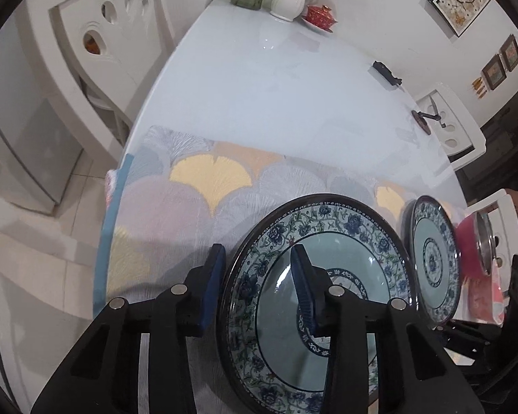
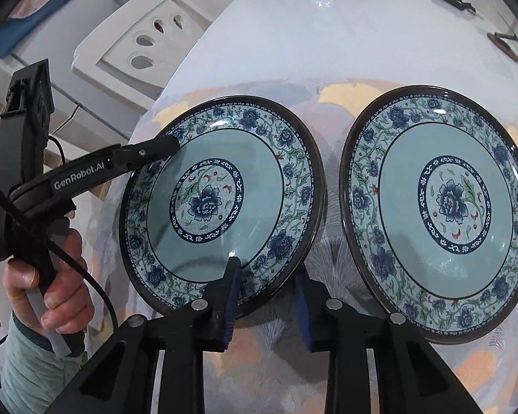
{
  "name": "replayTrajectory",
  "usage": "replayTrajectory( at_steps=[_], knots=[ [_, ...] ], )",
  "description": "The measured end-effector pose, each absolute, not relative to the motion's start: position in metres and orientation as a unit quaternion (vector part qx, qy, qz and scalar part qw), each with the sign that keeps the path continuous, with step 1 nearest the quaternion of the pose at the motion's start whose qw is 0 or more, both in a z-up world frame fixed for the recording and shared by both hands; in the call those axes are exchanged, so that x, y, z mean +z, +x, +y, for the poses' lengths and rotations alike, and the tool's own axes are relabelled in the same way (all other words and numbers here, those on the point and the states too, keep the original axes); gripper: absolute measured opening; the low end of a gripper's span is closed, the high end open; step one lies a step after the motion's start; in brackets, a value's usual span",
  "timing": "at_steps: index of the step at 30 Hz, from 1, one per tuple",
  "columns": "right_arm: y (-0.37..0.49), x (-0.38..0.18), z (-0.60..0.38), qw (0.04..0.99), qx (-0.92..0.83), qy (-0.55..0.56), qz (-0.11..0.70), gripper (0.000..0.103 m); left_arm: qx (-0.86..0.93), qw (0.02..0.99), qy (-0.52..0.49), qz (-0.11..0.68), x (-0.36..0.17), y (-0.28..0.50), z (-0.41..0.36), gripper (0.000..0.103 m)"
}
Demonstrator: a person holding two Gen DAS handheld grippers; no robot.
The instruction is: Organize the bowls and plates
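Two blue-and-white floral plates lie side by side on a patterned cloth. The left plate (image 2: 221, 203) also shows in the left wrist view (image 1: 342, 262); the right plate (image 2: 442, 207) also shows there (image 1: 435, 262). My left gripper (image 1: 259, 276) is open, its jaws straddling the left plate's left rim, one finger above the plate and one outside it; it also shows in the right wrist view (image 2: 162, 146). My right gripper (image 2: 267, 288) is open, its jaws straddling the same plate's near rim. Both plates rest on the cloth.
The cloth (image 1: 197, 186) covers the near end of a white table (image 1: 276, 79). At the far end stand a white vase (image 1: 288, 0), a green vase and a red lidded bowl (image 1: 319, 17). A pink pot with a lid (image 1: 476, 241) sits right. White chairs flank the table.
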State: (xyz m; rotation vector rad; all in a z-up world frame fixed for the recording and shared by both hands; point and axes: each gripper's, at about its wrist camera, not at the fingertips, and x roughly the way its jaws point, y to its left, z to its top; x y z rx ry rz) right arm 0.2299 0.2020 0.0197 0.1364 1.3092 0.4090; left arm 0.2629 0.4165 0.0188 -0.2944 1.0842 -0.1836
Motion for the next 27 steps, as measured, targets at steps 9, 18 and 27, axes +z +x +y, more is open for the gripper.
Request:
replayTrajectory(
  at_steps=[9, 18, 27],
  knots=[
    [0.216, 0.045, 0.204, 0.779, 0.211, 0.052, 0.588, 0.029, -0.071, 0.855, -0.162, 0.488, 0.050, 0.216, 0.421, 0.034],
    [0.154, 0.102, 0.190, 0.806, 0.233, 0.003, 0.544, 0.029, -0.059, 0.856, -0.181, 0.480, 0.090, 0.127, 0.404, 0.034],
    [0.059, 0.126, 0.160, 0.808, 0.246, -0.018, 0.535, 0.029, -0.064, 0.857, -0.168, 0.484, 0.106, 0.044, 0.370, 0.034]
  ],
)
